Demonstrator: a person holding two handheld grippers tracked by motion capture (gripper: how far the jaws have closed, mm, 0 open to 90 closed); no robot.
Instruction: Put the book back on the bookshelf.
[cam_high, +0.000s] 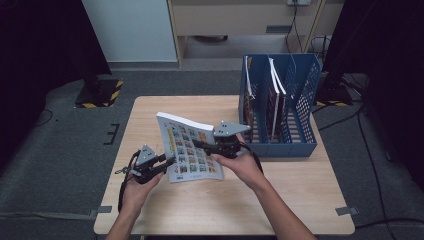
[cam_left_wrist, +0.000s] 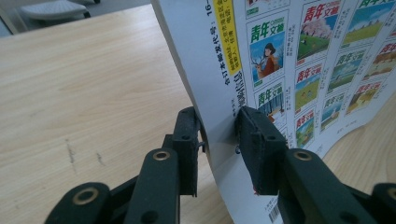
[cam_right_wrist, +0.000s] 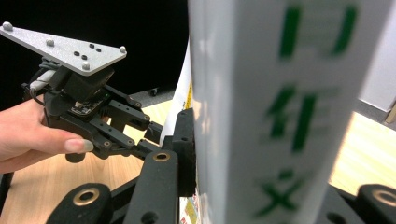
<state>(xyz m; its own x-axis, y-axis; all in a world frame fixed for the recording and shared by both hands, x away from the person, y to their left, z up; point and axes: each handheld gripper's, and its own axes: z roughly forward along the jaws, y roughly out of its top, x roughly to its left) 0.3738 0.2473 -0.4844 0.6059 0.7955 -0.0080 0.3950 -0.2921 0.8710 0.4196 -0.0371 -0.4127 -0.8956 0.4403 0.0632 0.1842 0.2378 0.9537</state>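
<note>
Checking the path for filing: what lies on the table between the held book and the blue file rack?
High view: only bare tabletop between the book and the blue file rack, apart from the right tool clamping the book's near edge.

Both forearms enter from the near table edge. The left gripper (cam_high: 169, 161), held low at left, points rightward with jaws clamped; the right gripper (cam_high: 199, 144), higher, points leftward toward it, jaws likewise clamped.

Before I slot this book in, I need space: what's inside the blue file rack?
The blue file rack holds upright books in its left and middle compartments; the right looks empty, though its perforated walls hide the lower parts.
</note>
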